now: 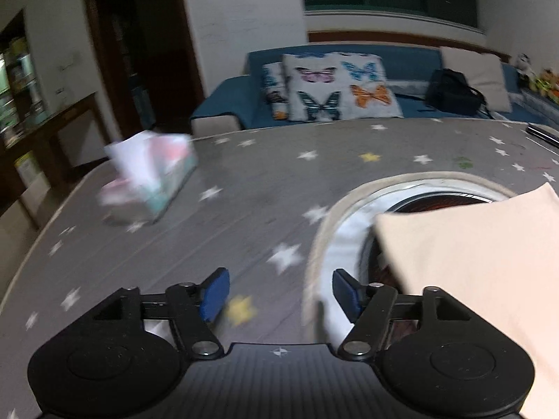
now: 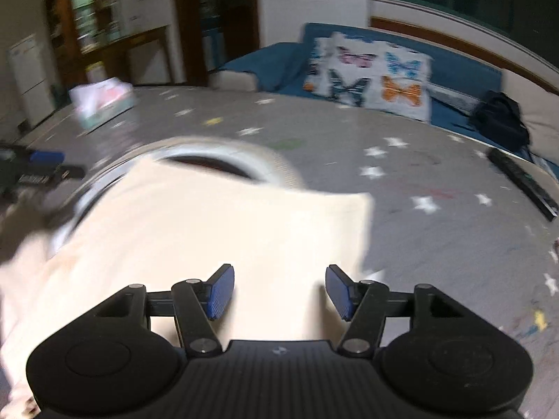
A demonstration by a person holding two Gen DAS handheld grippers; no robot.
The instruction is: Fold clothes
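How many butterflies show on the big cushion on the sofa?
4 on the big cushion: pink top left, blue top right, dark teal bottom left, orange bottom right. A second cushion behind it on its left is mostly hidden and may carry more.

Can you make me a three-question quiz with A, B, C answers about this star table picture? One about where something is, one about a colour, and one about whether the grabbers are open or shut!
1. Where is the tissue box?
A. on the sofa
B. on the table, far left
C. inside the round opening

2. What colour is the cloth?
A. cream
B. red
C. green

3. How are both grippers?
A. shut on the cloth
B. one shut
C. both open

Answers:
B, the tissue box sits on the starry table.
A, the cloth looks pale cream.
C, the left gripper and right gripper show wide gaps and hold nothing.
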